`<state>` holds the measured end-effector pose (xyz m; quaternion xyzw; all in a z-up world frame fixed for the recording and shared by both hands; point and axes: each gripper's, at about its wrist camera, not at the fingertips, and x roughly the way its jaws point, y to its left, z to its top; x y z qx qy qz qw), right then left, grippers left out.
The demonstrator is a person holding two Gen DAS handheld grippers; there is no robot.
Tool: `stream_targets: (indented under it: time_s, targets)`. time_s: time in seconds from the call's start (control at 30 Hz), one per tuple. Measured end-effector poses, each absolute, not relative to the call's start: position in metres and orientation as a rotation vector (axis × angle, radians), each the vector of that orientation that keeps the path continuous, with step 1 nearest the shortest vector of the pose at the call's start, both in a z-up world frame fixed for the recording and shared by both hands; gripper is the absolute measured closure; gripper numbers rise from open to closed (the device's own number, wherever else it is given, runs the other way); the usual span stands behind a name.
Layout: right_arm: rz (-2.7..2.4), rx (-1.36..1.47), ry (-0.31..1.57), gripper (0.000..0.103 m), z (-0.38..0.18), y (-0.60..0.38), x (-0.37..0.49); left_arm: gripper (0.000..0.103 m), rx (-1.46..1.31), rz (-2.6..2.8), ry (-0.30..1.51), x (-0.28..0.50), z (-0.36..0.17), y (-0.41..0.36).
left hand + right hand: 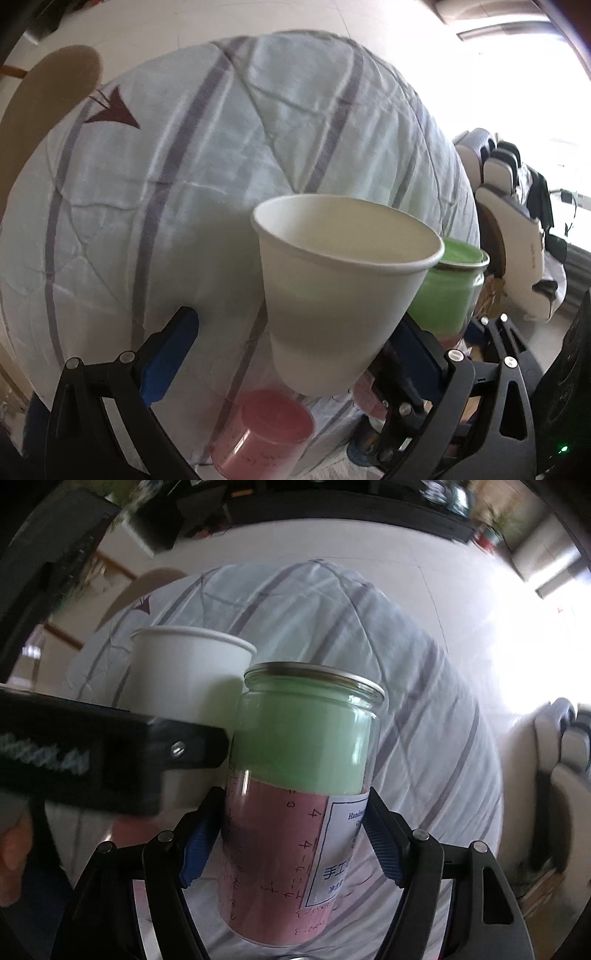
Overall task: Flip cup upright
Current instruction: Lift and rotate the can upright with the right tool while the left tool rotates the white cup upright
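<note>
A white paper cup (332, 295) stands mouth up, slightly tilted, in the air between the fingers of my left gripper (295, 354). Its right side rests against the right blue pad (421, 350); the left blue pad (166, 358) is well clear of it. The cup also shows in the right wrist view (184, 679), behind the left gripper's black body (92, 760). My right gripper (291, 849) is shut on a glass jar (295, 794) with green and pink contents and a paper label. The jar shows behind the cup in the left wrist view (450, 291).
A table under a white cloth with purple stripes (184, 184) fills both views. A pink container (258, 439) sits low under the cup. A tan chair back (44, 96) stands at the left. Cream armchairs (517, 229) and a bright window lie to the right.
</note>
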<state>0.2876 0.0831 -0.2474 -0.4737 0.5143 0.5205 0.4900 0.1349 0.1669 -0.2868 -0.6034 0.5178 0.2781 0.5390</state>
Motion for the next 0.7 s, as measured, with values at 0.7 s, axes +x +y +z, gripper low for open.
stream_targets:
  time_s: [0.7]
  targets:
    - [0.994,-0.455,1.323,0.029,-0.209,-0.076,0.308,0.042,-0.763,0.34,1.359,0.214,-0.252,0.121]
